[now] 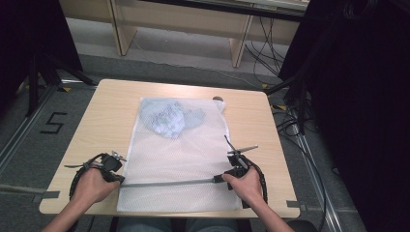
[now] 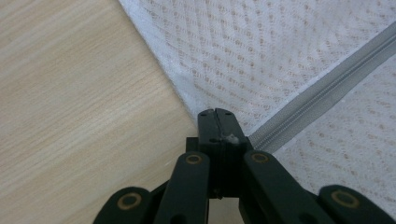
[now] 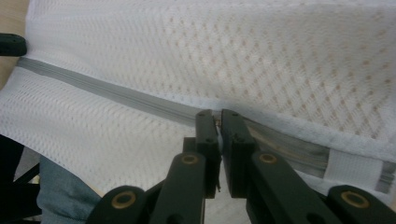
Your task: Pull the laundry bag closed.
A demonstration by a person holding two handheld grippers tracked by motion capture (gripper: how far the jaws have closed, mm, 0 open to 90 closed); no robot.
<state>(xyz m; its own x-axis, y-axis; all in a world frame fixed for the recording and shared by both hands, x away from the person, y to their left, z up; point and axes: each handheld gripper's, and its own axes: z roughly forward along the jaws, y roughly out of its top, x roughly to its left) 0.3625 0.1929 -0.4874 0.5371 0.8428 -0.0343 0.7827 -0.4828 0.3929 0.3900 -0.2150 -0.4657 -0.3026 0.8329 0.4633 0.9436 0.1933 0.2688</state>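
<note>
In the high view, a white mesh laundry bag [image 1: 179,159] lies flat down the middle of the light wooden worktop [image 1: 106,116], with a bundle of pale cloth [image 1: 169,118] showing through it in the upper part of the frame and a grey zipper [image 1: 167,183] running across it near the lower edge. The left tongs [image 1: 117,178] sit at the zipper's left end, at the bag's left edge, and the right tongs [image 1: 218,179] sit at its right end, each held in a hand coming in from the bottom of the frame. In the left gripper view, the left tongs [image 2: 217,113] rise from the bottom centre with their jaws pressed together right at the bag's edge [image 2: 187,95], where the zipper [image 2: 327,79] begins and runs off to the upper right; a scrap of white fabric shows at the jaw tips, so they appear clamped on the bag's edge, with bare worktop [image 2: 70,93] at the left. In the right gripper view, the right tongs [image 3: 219,116] are closed on the zipper [image 3: 116,95], which crosses the frame from upper left to lower right; what is pinched between the jaws, most likely the slider, is hidden. The mesh [image 3: 257,51] spreads above it.
</note>
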